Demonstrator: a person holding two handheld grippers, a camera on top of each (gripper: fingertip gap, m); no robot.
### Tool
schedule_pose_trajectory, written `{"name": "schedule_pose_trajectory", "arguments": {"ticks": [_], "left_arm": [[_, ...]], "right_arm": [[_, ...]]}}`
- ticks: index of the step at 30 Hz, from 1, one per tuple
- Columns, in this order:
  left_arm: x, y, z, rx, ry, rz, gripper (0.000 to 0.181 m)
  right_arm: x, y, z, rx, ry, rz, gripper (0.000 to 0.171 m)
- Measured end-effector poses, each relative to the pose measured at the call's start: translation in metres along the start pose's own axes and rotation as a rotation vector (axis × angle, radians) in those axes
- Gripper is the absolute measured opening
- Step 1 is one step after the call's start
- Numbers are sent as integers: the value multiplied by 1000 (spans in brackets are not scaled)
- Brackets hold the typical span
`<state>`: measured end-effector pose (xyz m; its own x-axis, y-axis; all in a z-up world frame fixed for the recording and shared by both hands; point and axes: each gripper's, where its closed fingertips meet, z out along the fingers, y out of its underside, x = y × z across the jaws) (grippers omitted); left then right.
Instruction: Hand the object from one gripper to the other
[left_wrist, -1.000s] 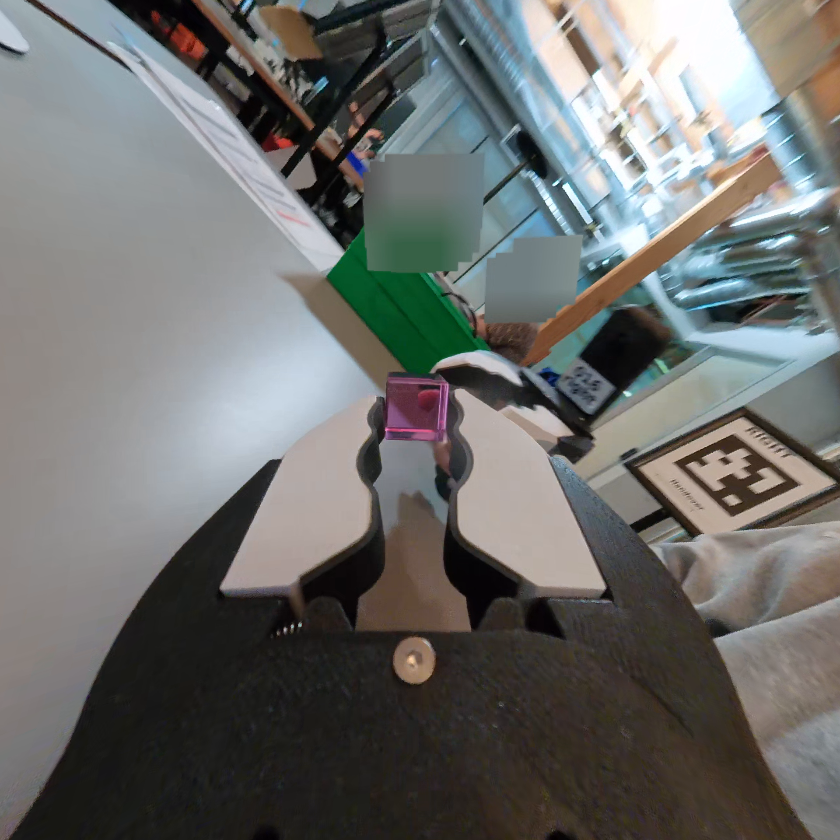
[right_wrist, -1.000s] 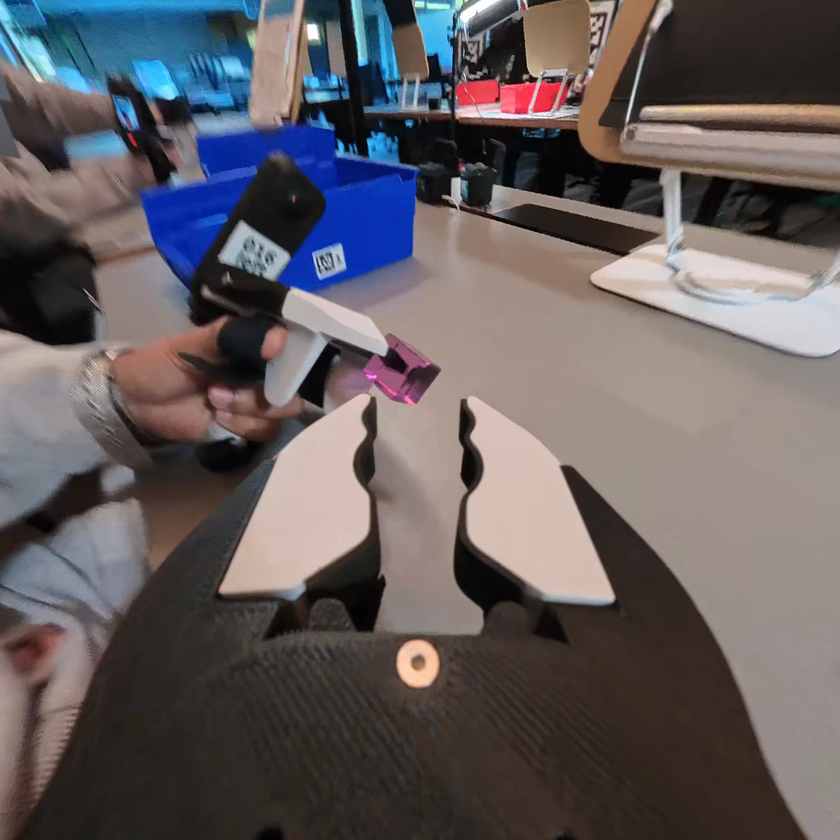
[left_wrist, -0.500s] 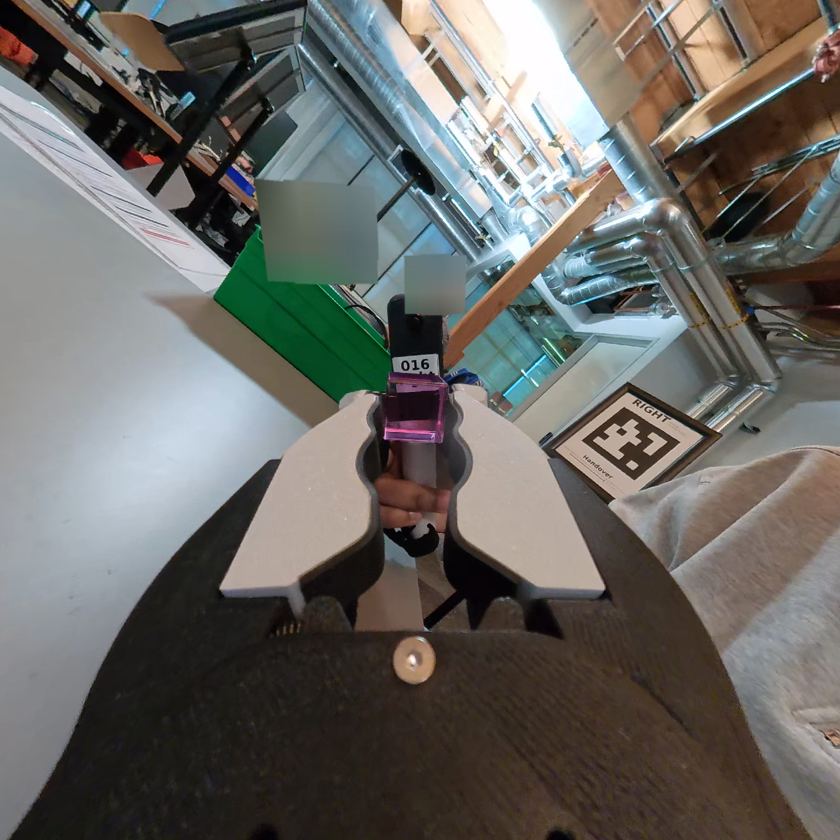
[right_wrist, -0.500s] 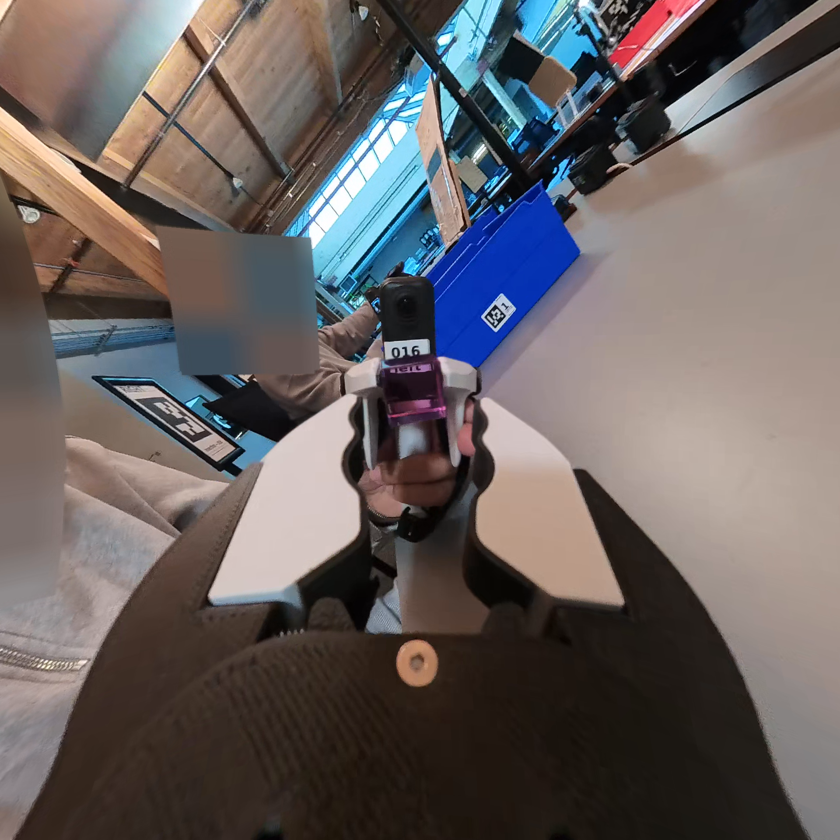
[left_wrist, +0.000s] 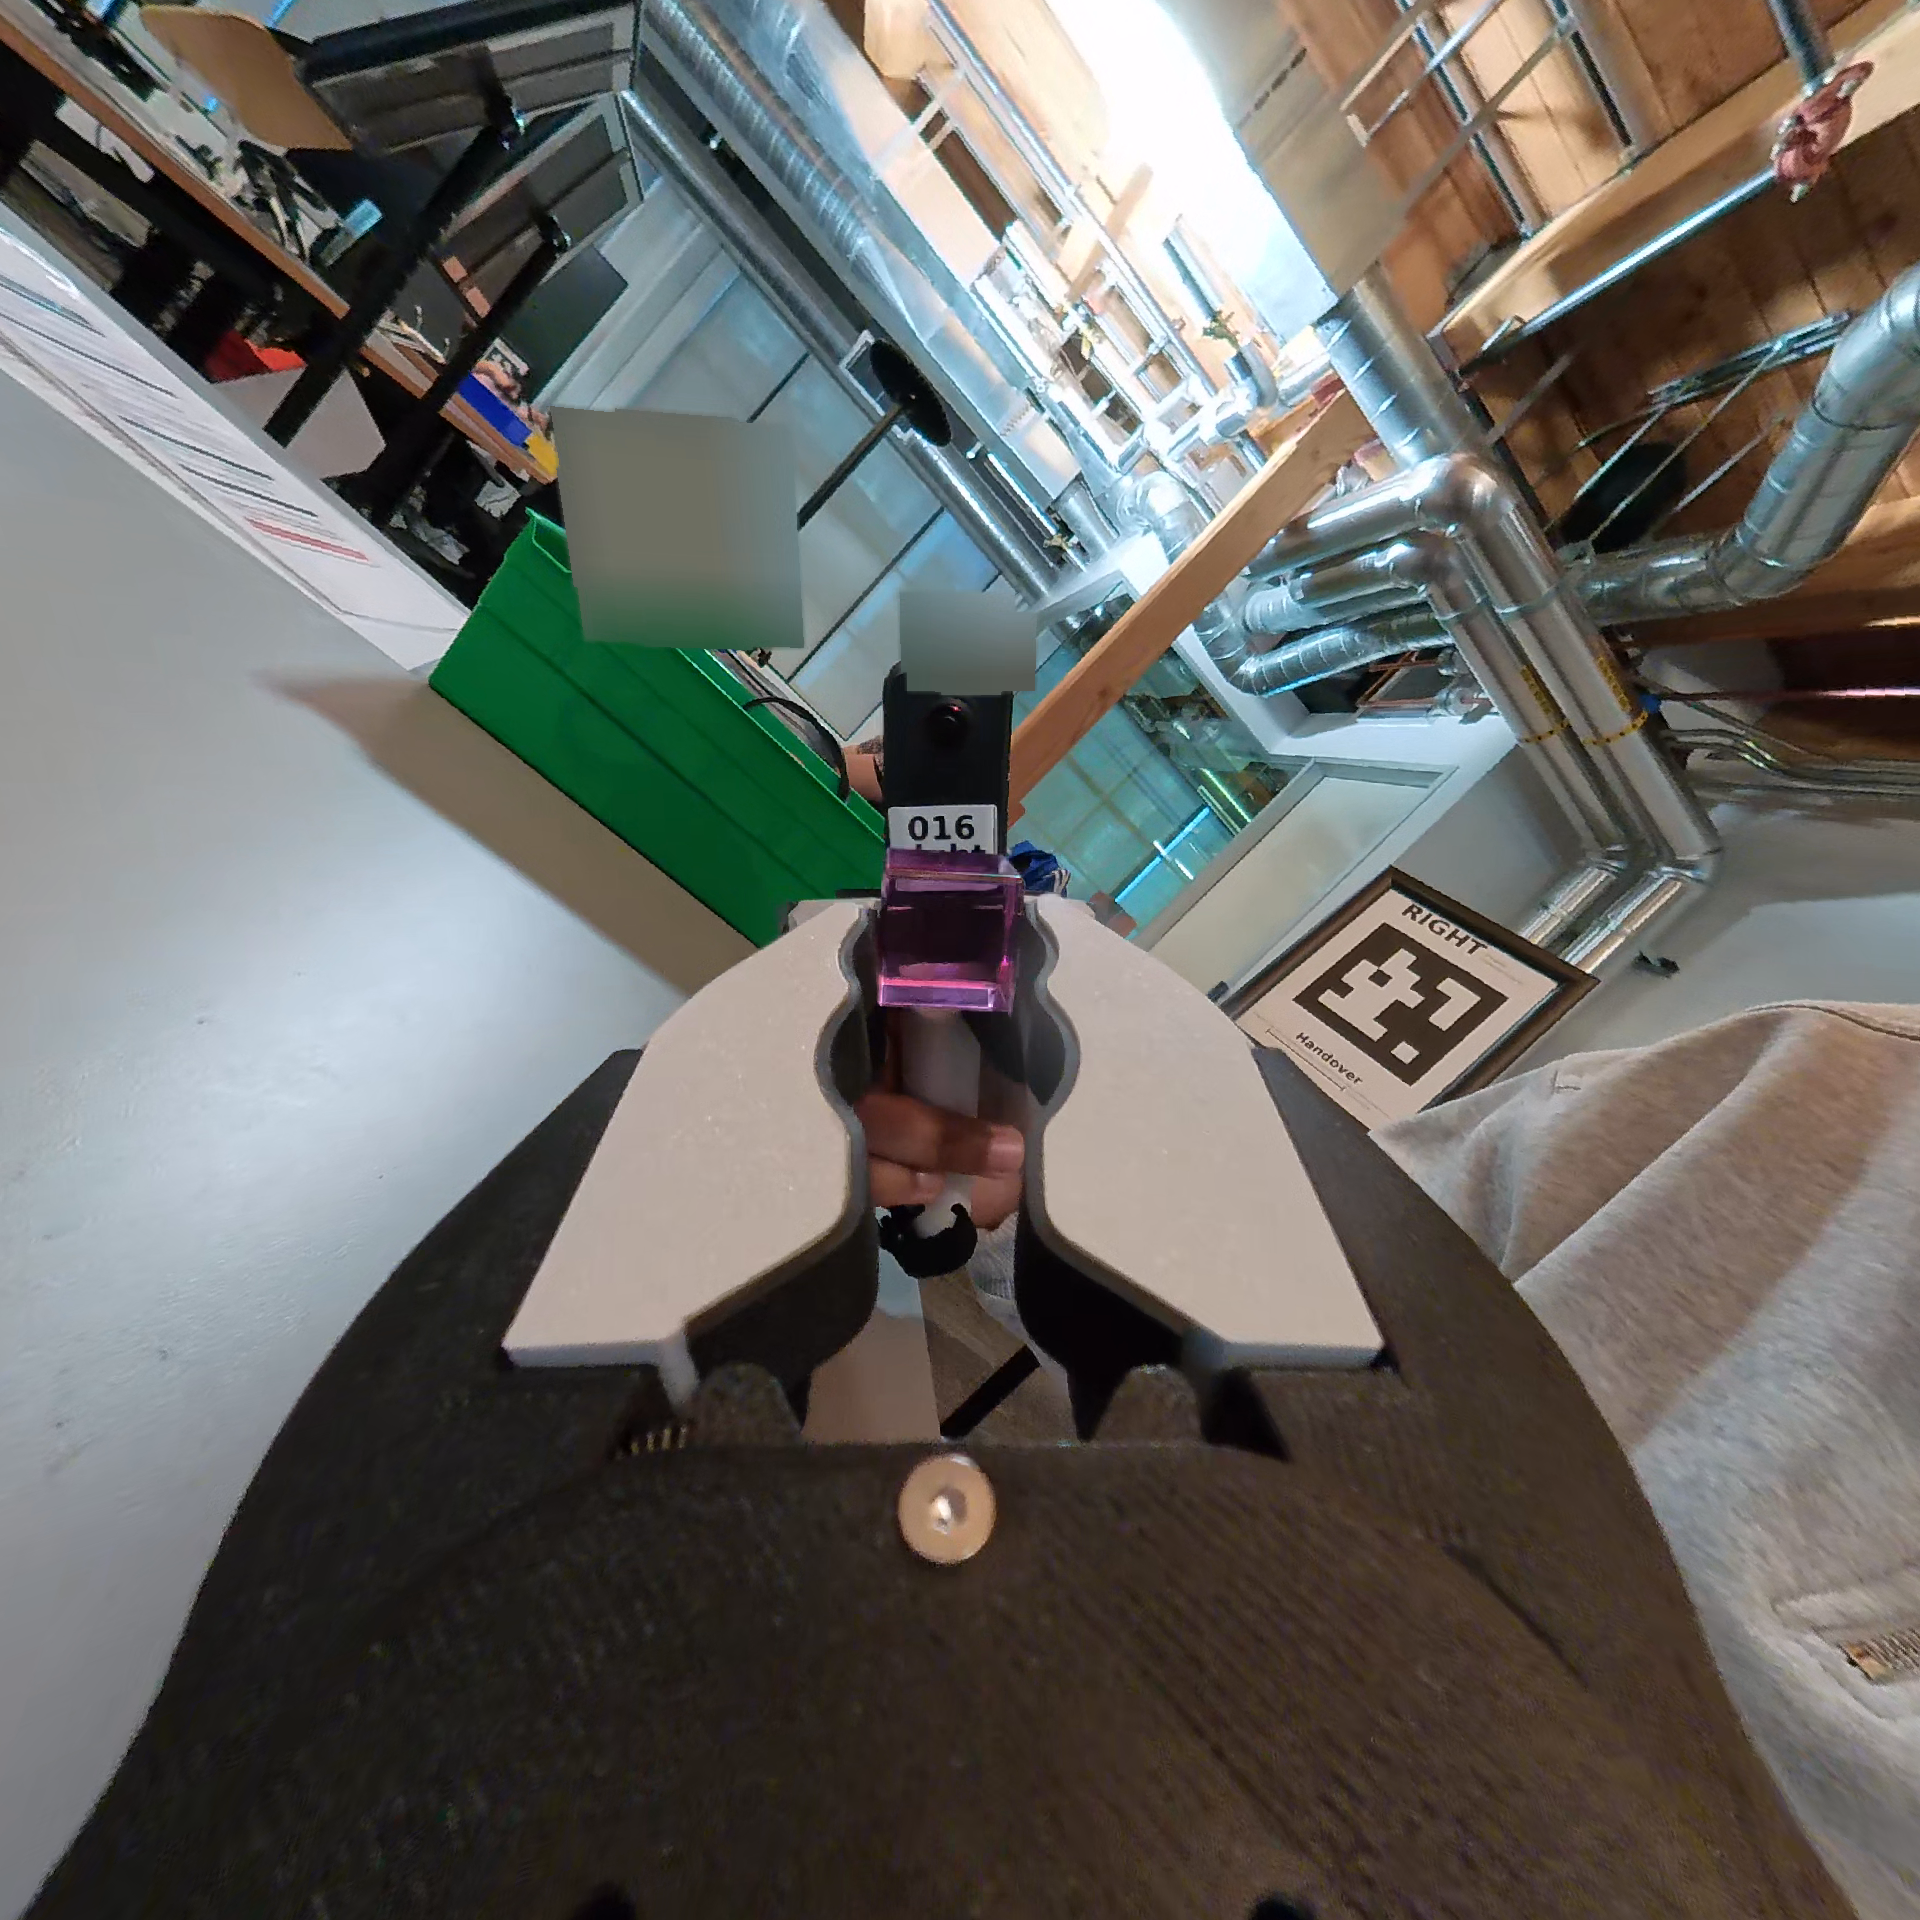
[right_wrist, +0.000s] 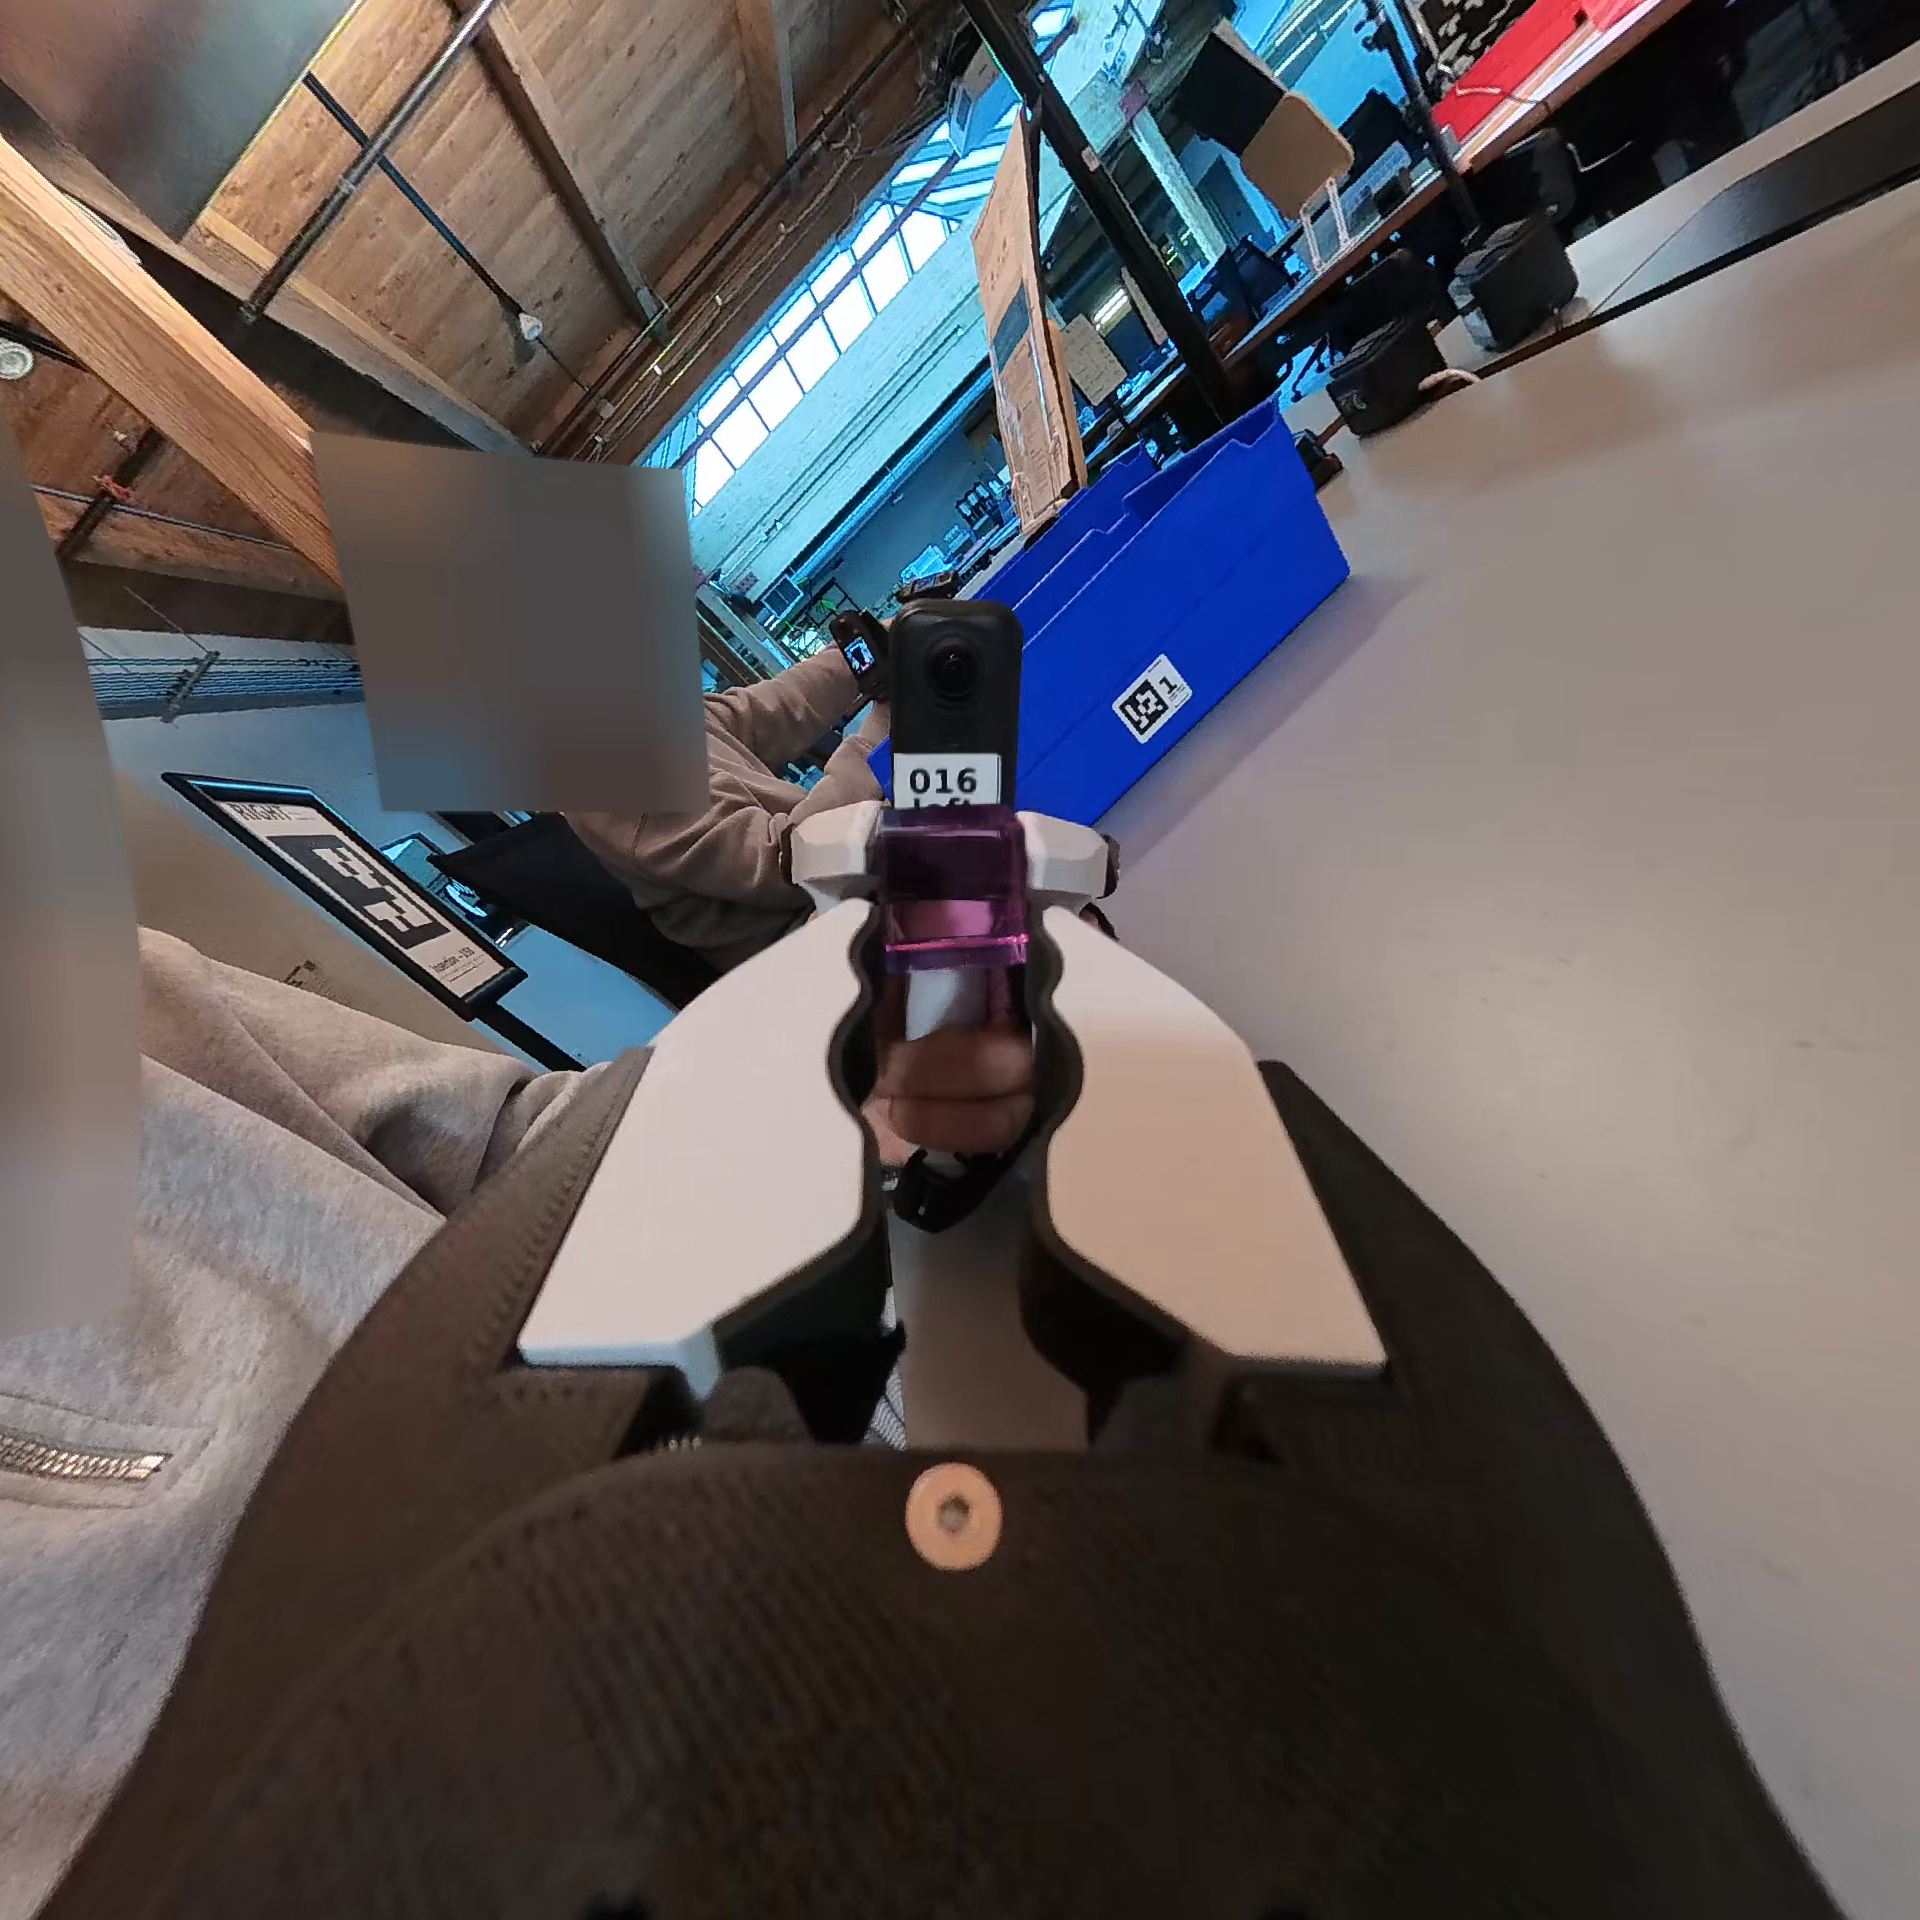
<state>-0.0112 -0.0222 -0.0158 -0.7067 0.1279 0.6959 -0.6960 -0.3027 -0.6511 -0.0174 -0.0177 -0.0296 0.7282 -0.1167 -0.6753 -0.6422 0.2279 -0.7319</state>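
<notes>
A clear purple cube (left_wrist: 943, 956) sits between the fingertips of my left gripper (left_wrist: 945, 935), which is shut on it in the air above the grey table (left_wrist: 208, 987). The right gripper faces it head-on; its black camera body (left_wrist: 948, 748) rises just behind the cube. In the right wrist view, the right gripper (right_wrist: 951, 935) has its pads closed against the sides of the same cube (right_wrist: 951, 894). The left gripper's white fingers (right_wrist: 831, 862) grip the cube's far part. Both grippers hold the cube at once.
A green bin (left_wrist: 644, 727) and a framed marker sign (left_wrist: 1403, 1008) stand past the left gripper. A blue bin (right_wrist: 1174, 592) stands on the table (right_wrist: 1558, 831). A grey sleeve (left_wrist: 1714, 1299) lies at the right. Another person in beige (right_wrist: 727, 842) sits behind. Left and right tips are no more than a few centimetres apart.
The two grippers swung to face each other and came together. The right gripper opened wide around the cube, then closed on it. The left gripper kept its hold throughout.
</notes>
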Motion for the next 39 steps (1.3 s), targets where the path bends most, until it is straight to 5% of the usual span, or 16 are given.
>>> {"name": "schedule_pose_trajectory", "arguments": {"ticks": [4, 11, 17, 21, 24, 37, 39], "left_arm": [[-9, 1, -1, -7, -66, 16, 43], [-12, -1, -3, 7, -69, -18, 40], [-15, -1, -4, 9, -73, -30, 37], [-16, 0, -3, 8, -68, -43, 35], [-16, 2, -3, 2, -66, -49, 35], [-16, 3, -3, -10, -79, -25, 33], [-16, 3, -3, -8, -80, -26, 33]], "right_arm": [[-1, -15, -10, 65, 28, -33, 26], [-17, -82, -73, 141, 329, -308, 26], [-8, -142, -219, 73, 958, -507, 26], [25, -125, -342, -74, 1371, -341, 26], [38, -100, -401, -106, 1497, -156, 26], [69, -63, -468, -174, 1695, -12, 27], [63, -71, -470, -169, 1732, -47, 41]]}}
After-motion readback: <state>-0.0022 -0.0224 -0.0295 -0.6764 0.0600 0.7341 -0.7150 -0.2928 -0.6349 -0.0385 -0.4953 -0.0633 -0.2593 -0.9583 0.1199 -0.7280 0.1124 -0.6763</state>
